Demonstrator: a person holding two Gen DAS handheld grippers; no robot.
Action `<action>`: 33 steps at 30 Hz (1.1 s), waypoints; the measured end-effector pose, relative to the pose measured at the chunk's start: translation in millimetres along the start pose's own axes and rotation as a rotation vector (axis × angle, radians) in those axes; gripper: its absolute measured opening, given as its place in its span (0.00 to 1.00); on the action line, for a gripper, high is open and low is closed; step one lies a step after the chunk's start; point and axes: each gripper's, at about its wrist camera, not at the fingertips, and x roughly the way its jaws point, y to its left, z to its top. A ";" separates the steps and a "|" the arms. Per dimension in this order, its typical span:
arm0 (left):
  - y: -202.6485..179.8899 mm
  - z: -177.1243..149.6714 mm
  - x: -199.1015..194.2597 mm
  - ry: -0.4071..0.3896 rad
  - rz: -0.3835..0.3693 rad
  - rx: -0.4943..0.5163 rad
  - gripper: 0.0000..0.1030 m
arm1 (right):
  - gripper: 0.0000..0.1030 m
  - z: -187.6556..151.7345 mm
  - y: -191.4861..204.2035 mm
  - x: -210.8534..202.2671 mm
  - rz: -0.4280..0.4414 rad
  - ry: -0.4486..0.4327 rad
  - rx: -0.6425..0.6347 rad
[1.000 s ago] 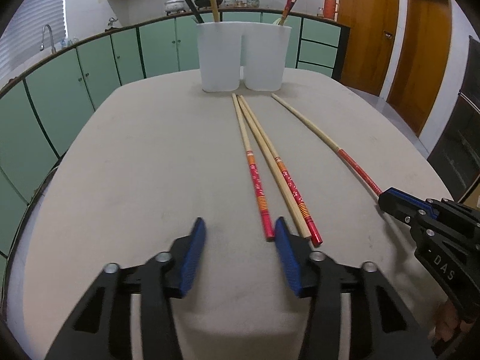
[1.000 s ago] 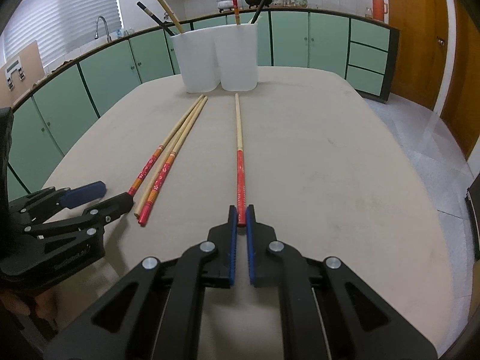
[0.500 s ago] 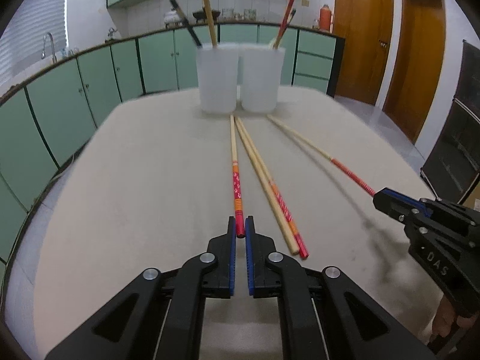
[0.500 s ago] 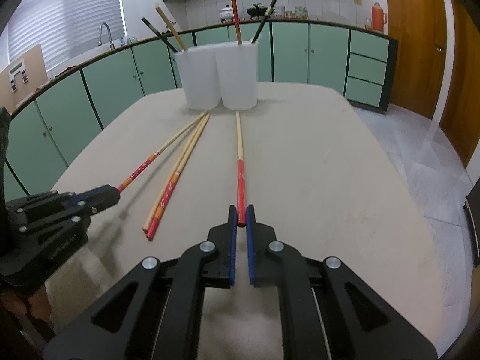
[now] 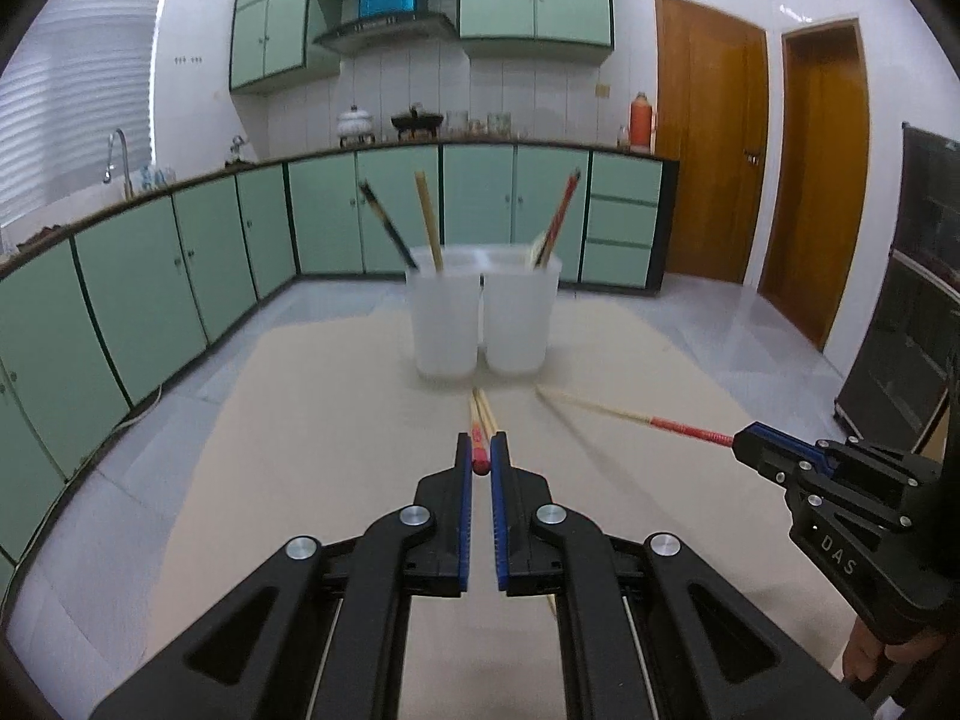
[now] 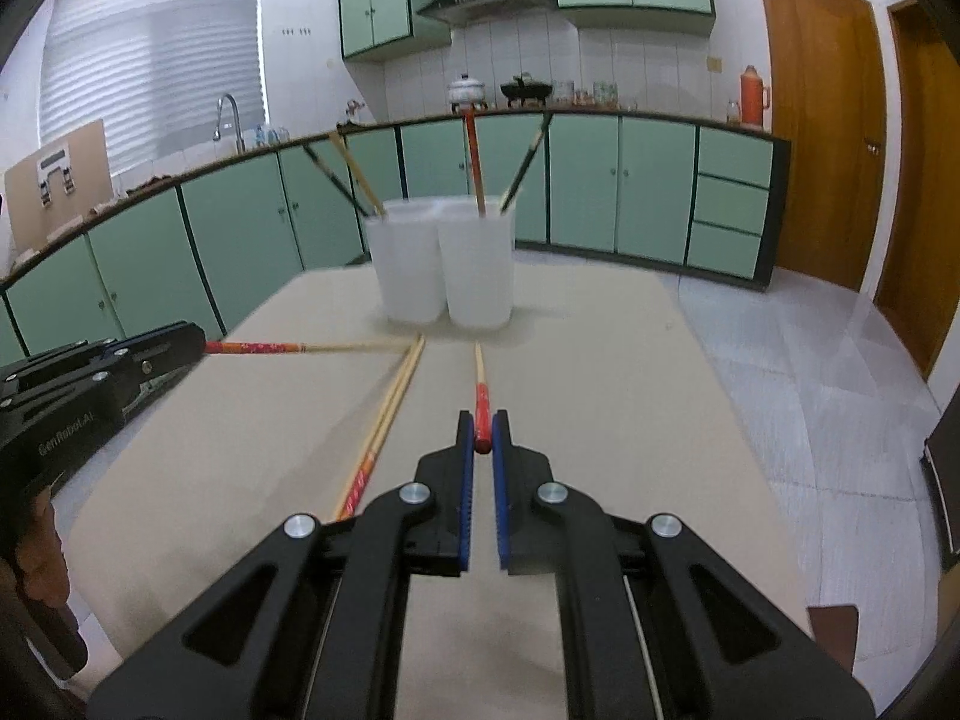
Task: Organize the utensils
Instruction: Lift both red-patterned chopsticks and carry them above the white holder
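Red-ended chopsticks sit pinched in both claws: we note the left claw [image 5: 481,461] grips one chopstick [image 5: 478,455] and the right claw [image 6: 483,433] another [image 6: 482,399], each shaft pointing straight ahead at the twin white cups [image 6: 444,264]. Both tips lie just before the cups; the left claw's stick points toward the gap between them.

Black left hand-held gripper [image 5: 481,463], blue finger pads [image 5: 462,516], silver screws, right hand-held gripper [image 6: 483,437] alike
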 end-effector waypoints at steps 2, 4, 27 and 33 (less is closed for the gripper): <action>2.4 9.4 -6.6 -0.027 -0.003 -0.007 0.06 | 0.05 10.7 -2.2 -6.4 0.007 -0.024 -0.003; 5.0 20.4 -12.7 -0.056 -0.005 -0.011 0.06 | 0.05 22.8 -3.3 -13.5 0.009 -0.056 -0.016; 5.6 125.5 -27.3 -0.230 -0.082 0.025 0.06 | 0.05 181.1 -15.9 -39.3 0.167 -0.178 -0.093; 5.3 173.2 -22.2 -0.331 -0.084 0.026 0.05 | 0.05 237.0 -27.8 -36.8 0.112 -0.287 -0.106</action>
